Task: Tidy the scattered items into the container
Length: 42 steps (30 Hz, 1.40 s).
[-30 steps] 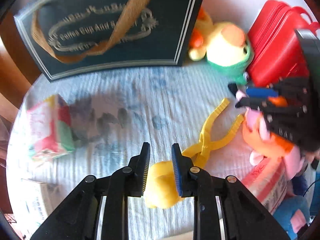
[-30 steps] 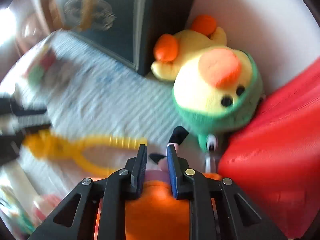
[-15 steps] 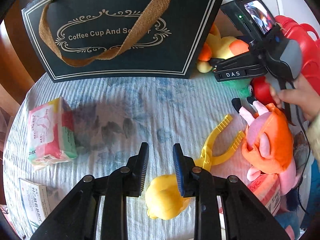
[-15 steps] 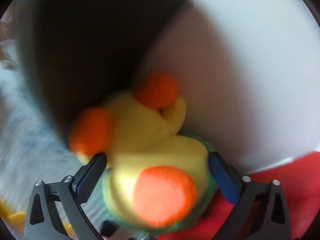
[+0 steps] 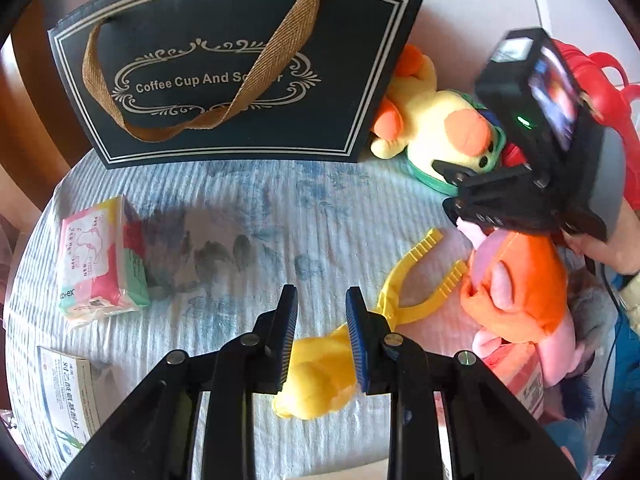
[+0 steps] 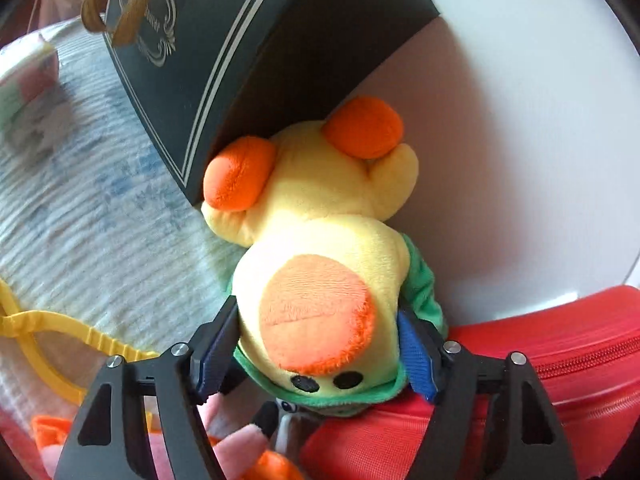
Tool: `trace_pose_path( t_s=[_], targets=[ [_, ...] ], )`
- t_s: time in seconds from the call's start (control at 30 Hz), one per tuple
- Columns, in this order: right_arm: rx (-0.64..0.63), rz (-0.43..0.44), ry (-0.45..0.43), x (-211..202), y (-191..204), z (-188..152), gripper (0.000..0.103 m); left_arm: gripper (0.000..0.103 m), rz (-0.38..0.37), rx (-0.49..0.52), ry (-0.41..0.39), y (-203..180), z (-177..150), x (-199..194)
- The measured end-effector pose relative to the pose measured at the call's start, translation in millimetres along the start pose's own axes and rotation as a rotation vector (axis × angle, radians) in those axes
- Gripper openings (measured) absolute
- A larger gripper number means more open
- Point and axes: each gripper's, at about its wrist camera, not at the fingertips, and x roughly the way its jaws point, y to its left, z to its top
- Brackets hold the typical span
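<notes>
The right gripper (image 6: 320, 354) points steeply down at the duck (image 6: 320, 280), a yellow plush with orange beak and feet and a green hood. Its jaws are closing, one blue pad on each side of the duck's head, right at the plush; whether they already press it I cannot tell. In the left view this gripper (image 5: 476, 176) comes in from the right, tilted down over the duck (image 5: 432, 128), with a hand (image 5: 604, 240) around its grip behind the camera block.

The duck lies head toward the gripper, feet against the corner of the bag (image 6: 224, 60), a dark paper bag with a brown ribbon handle. A red case (image 6: 540, 360) lies just beside the duck's head, under the right jaw.

The left gripper (image 5: 320, 332) also angles down over the cloth (image 5: 260, 220). Its jaws stand a narrow gap apart, nothing gripped between them. Beneath them lies a yellow toy (image 5: 320, 376) with two long toothed handles spreading toward the right gripper.

An orange-and-pink plush (image 5: 516, 292) lies right of that toy. On the left of the cloth sit a tissue pack (image 5: 96, 256) and, nearer the edge, a small box (image 5: 68, 396). The bag (image 5: 240, 68) stands upright at the far side, duck touching its right corner.
</notes>
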Motion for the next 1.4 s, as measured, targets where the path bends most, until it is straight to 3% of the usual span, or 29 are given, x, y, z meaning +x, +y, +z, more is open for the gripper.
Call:
trace_pose_path(
  t_s=[0.07,0.13,0.17,0.27,0.4,0.53,0.73,0.87,0.97,1.0,1.03,1.07,1.1,1.23,1.3,1.4],
  targets=[
    [0.021,0.019,0.016,7,-7,8,0.077,0.024,0.004,0.0,-0.007,1,0,-2],
    [-0.004,0.031,0.041,17,-9,14,0.099,0.024,0.007,-0.007,-0.007,4,1,0],
    [-0.047,0.021,0.054,23,-6,16,0.103,0.024,0.007,-0.01,-0.008,6,1,0],
    [-0.158,-0.12,0.061,48,6,20,0.103,0.024,0.003,-0.023,-0.01,11,1,5],
    [0.035,-0.092,0.077,71,-26,34,0.093,0.024,-0.007,-0.032,0.0,14,-1,9],
    [-0.016,-0.126,0.073,58,-17,33,0.077,0.024,-0.002,-0.03,-0.018,14,-2,2],
    [-0.011,0.046,0.007,-5,-12,2,0.074,0.024,0.018,-0.025,-0.014,11,0,-3],
    [-0.097,0.208,-0.096,-61,11,-24,0.075,0.024,0.011,-0.046,-0.003,14,-2,-10],
    [-0.189,0.34,-0.088,-77,40,-33,0.084,0.025,0.041,-0.057,-0.003,16,-4,-22],
    [-0.201,0.372,-0.077,-73,46,-36,0.091,0.029,0.034,-0.061,-0.002,17,-6,-27],
    [-0.207,0.388,-0.072,-68,52,-38,0.096,0.04,0.034,-0.069,-0.002,18,-7,-31],
    [-0.205,0.385,-0.075,-64,57,-40,0.097,0.05,0.034,-0.072,-0.007,19,-8,-36],
    [-0.2,0.375,-0.08,-60,58,-42,0.098,0.054,0.028,-0.069,-0.012,18,-10,-40],
    [-0.093,0.381,-0.094,-67,62,-38,0.1,0.055,-0.002,-0.03,-0.028,5,-14,-56],
    [0.006,0.423,-0.114,-94,31,-61,0.1,0.055,-0.015,-0.013,-0.046,-3,-12,-62],
    [0.197,0.505,-0.148,-135,20,-77,0.103,0.056,-0.057,-0.004,-0.057,-17,-8,-64]
  ],
)
